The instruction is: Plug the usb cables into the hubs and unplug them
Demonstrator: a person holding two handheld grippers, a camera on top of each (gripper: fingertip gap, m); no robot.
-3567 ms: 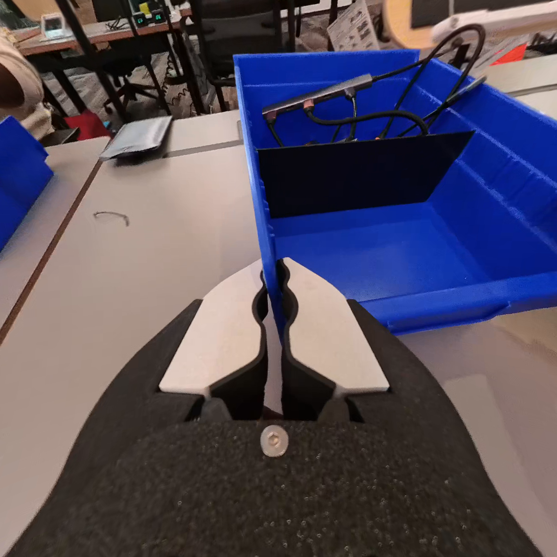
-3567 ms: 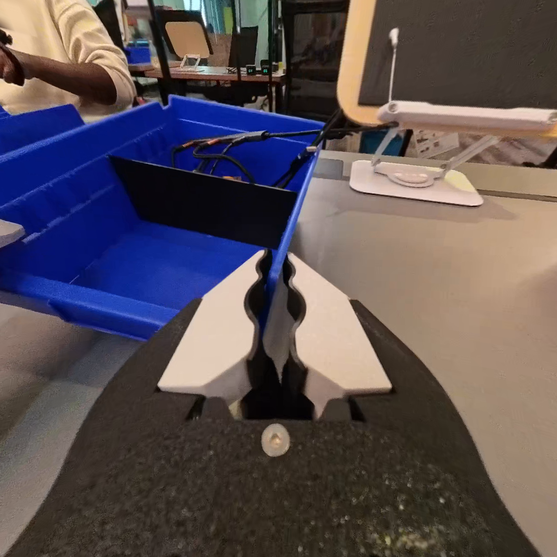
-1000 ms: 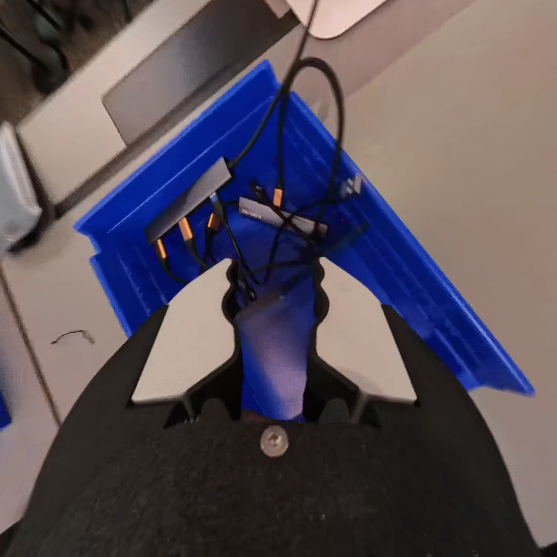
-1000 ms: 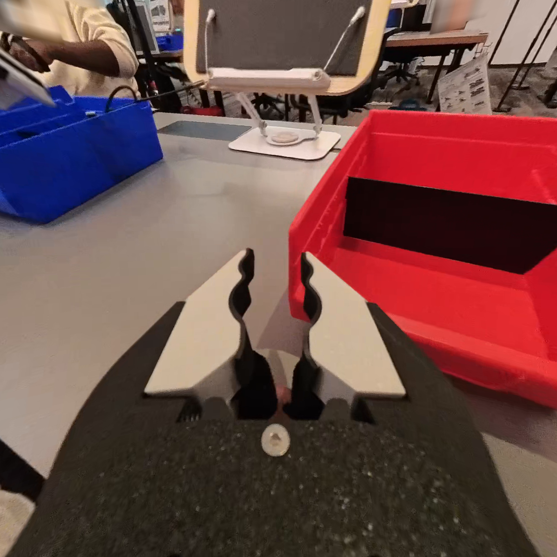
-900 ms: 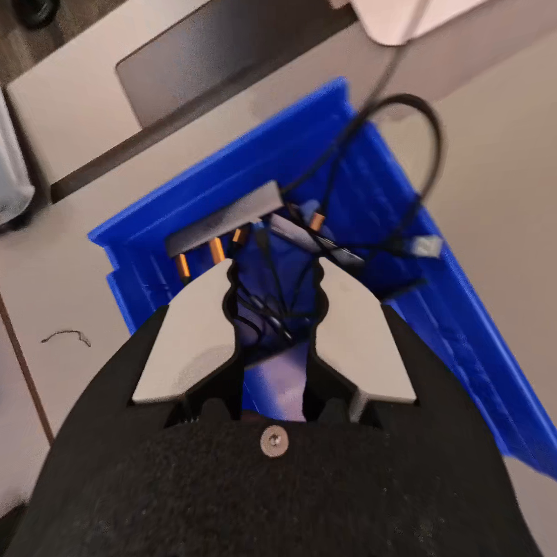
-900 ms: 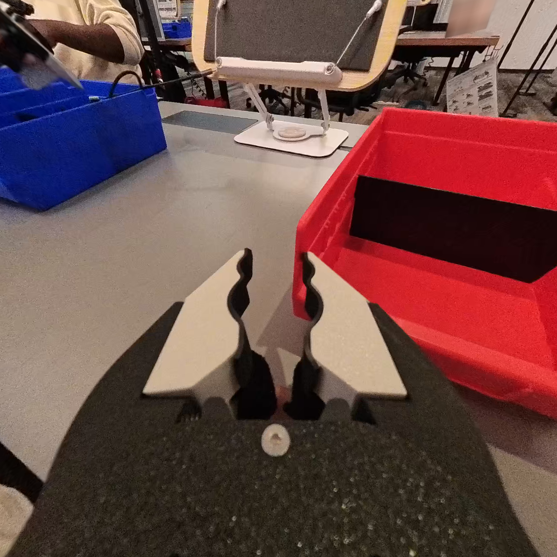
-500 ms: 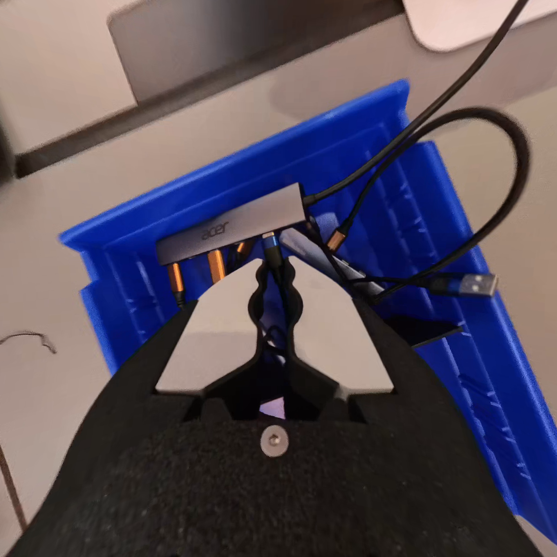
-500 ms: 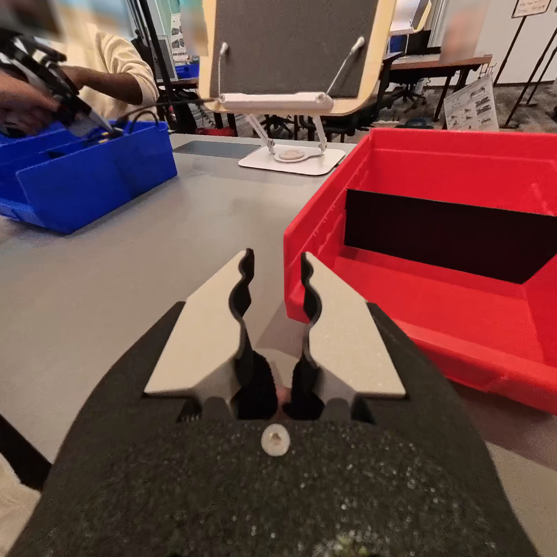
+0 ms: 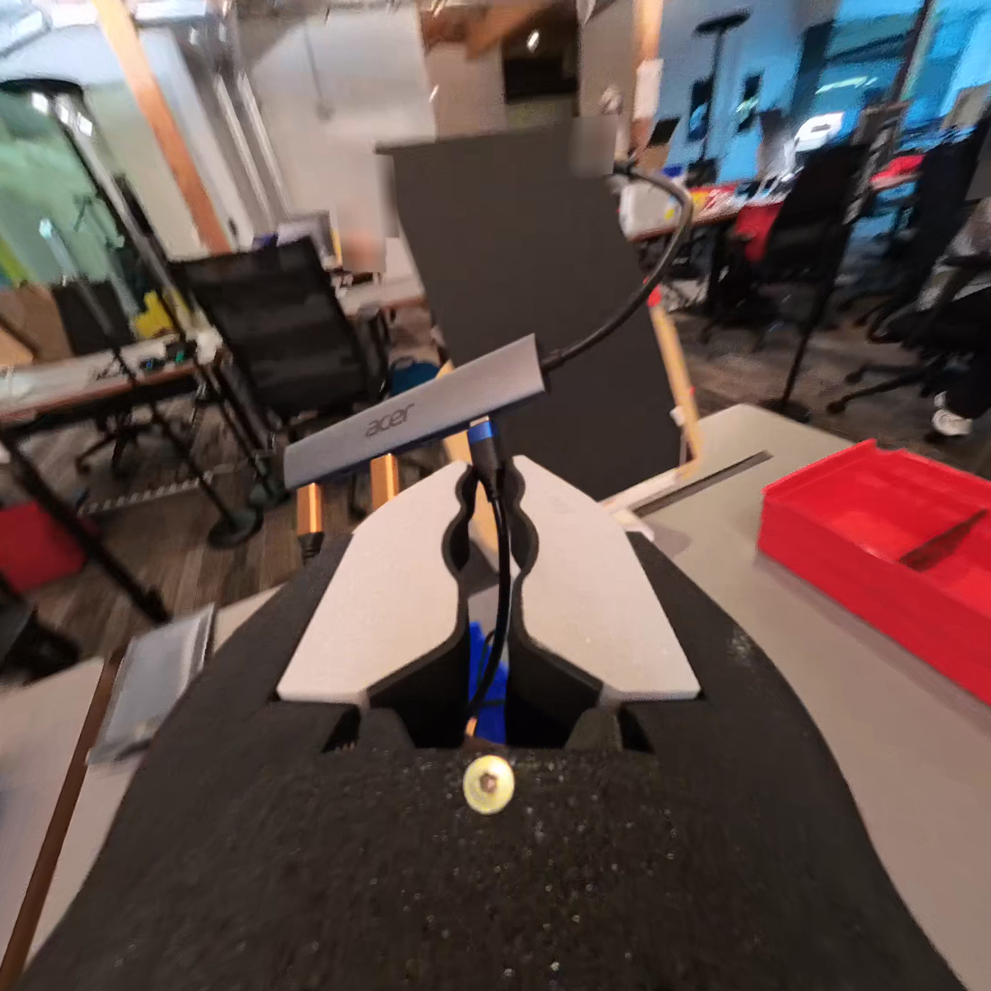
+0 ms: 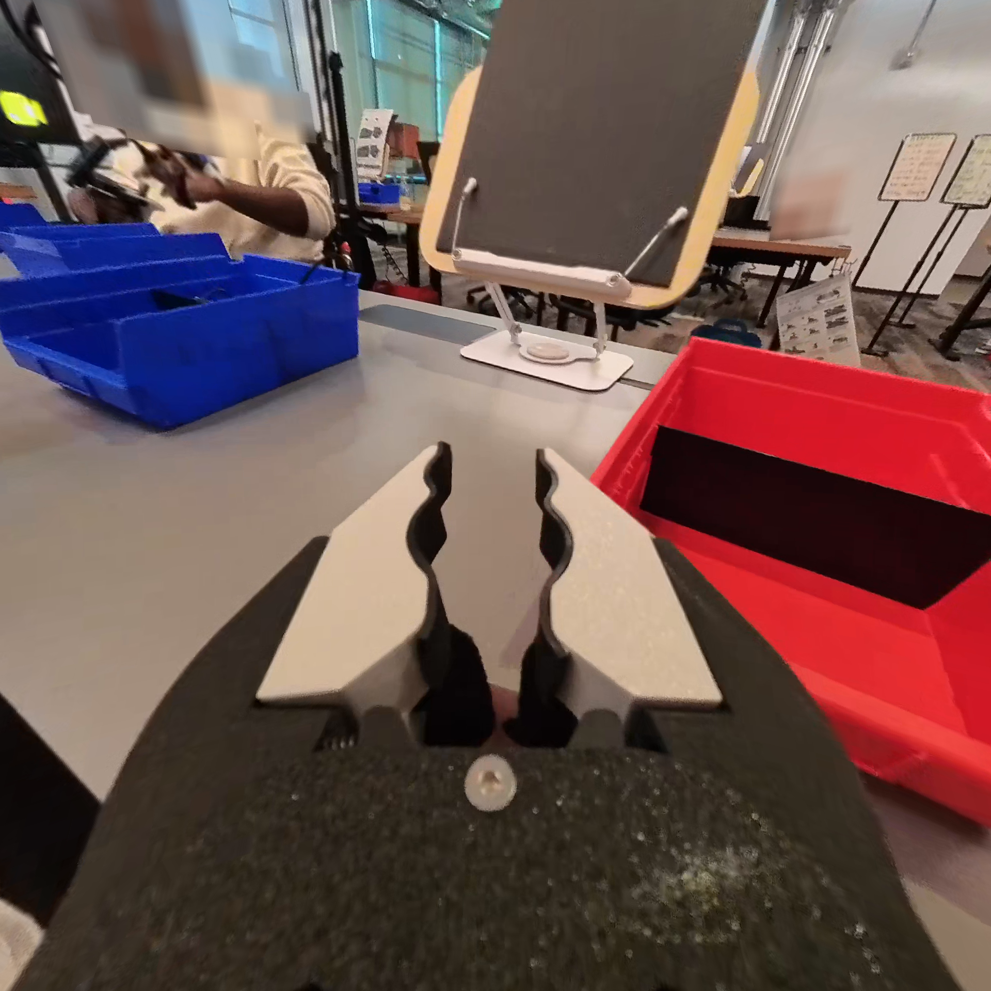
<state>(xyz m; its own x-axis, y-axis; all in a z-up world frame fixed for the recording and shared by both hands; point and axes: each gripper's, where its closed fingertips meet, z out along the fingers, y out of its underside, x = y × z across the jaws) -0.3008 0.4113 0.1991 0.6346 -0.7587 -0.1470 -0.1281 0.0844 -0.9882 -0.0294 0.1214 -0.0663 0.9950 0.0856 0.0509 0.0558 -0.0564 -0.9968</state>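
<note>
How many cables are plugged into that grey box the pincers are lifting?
3 visible on the grey hub: a blue-collared plug pinched at the left gripper, and two orange plugs beside it. Another may be hidden behind the fingers.

Both views are evenly bright under indoor overhead light; the left wrist view is smeared by motion blur across the background and the desk (image 9: 836,713) edges, while the grey hub (image 9: 413,413) stays fairly sharp; the right wrist view is crisper, with soft shadows under the red bin (image 10: 836,633); wide-angle distortion bends lines near the edges.
</note>
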